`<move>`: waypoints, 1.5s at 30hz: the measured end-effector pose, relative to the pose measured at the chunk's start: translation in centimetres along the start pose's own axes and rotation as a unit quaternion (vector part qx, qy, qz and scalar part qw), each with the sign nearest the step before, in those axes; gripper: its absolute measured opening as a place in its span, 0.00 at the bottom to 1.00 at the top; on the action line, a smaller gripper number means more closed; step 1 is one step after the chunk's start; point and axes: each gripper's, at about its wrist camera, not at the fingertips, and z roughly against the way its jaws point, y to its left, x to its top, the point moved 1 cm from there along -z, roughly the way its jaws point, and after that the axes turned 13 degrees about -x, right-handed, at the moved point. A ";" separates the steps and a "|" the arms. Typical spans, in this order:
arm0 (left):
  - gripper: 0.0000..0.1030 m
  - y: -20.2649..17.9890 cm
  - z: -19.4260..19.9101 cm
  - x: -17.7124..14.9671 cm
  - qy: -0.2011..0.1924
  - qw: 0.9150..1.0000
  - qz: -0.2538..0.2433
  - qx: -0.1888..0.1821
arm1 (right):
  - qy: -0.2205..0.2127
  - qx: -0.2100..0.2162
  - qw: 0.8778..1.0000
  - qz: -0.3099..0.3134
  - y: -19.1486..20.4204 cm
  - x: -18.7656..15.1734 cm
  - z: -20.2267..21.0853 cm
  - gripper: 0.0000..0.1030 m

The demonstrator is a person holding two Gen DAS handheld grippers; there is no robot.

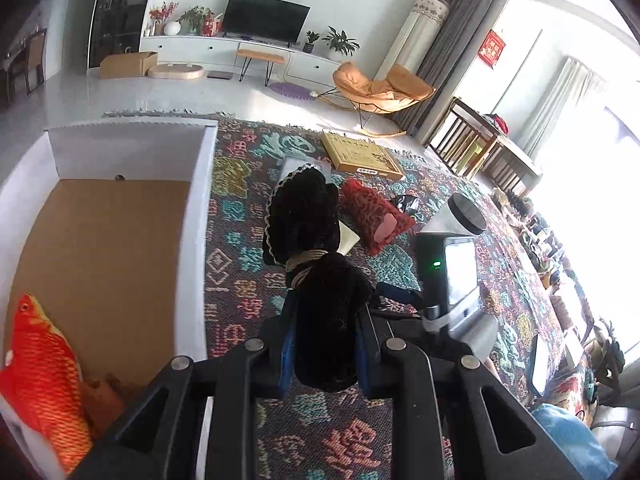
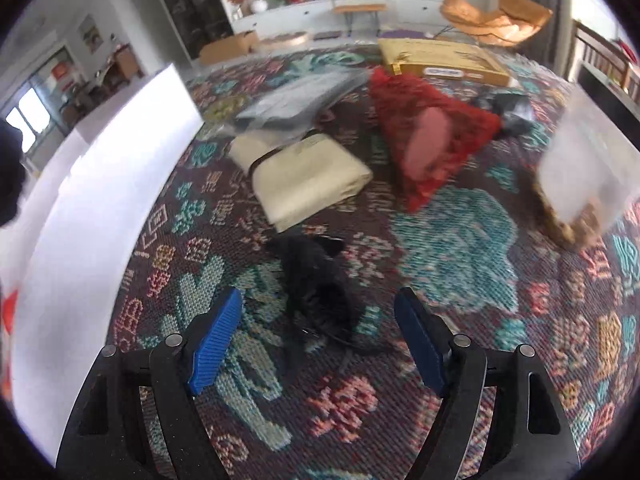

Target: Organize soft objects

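My left gripper (image 1: 326,344) is shut on a black plush toy (image 1: 304,216) with a cord tied round its middle. The toy hangs above the patterned carpet, just right of a white box (image 1: 200,216) with a cardboard floor. Inside that box lies an orange fish plush (image 1: 44,376). In the right wrist view my right gripper (image 2: 318,300) stands open over a small black soft item (image 2: 316,276) on the carpet; the blue pads do not touch it. A red furry cushion (image 2: 428,136) and a beige folded cloth (image 2: 308,180) lie farther off.
The white box wall (image 2: 100,184) runs along the left. A flat yellow carton (image 2: 440,60), a grey plastic bag (image 2: 296,100) and a clear plastic container (image 2: 588,168) lie on the carpet. An orange lounge chair (image 1: 380,88) and a TV cabinet stand beyond.
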 end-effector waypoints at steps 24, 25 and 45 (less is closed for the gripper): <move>0.28 12.9 10.5 -5.3 0.030 0.986 0.012 0.165 | -0.067 0.228 0.971 -0.015 10.8 3.2 18.5 0.39; 0.31 13.0 10.9 -5.4 0.028 0.985 0.016 0.170 | -0.065 0.243 0.968 -0.001 12.7 3.2 19.1 0.39; 0.94 7.5 10.1 -5.4 -0.043 0.994 0.035 0.092 | -0.034 -0.007 0.994 -0.100 -0.9 -7.0 8.2 0.73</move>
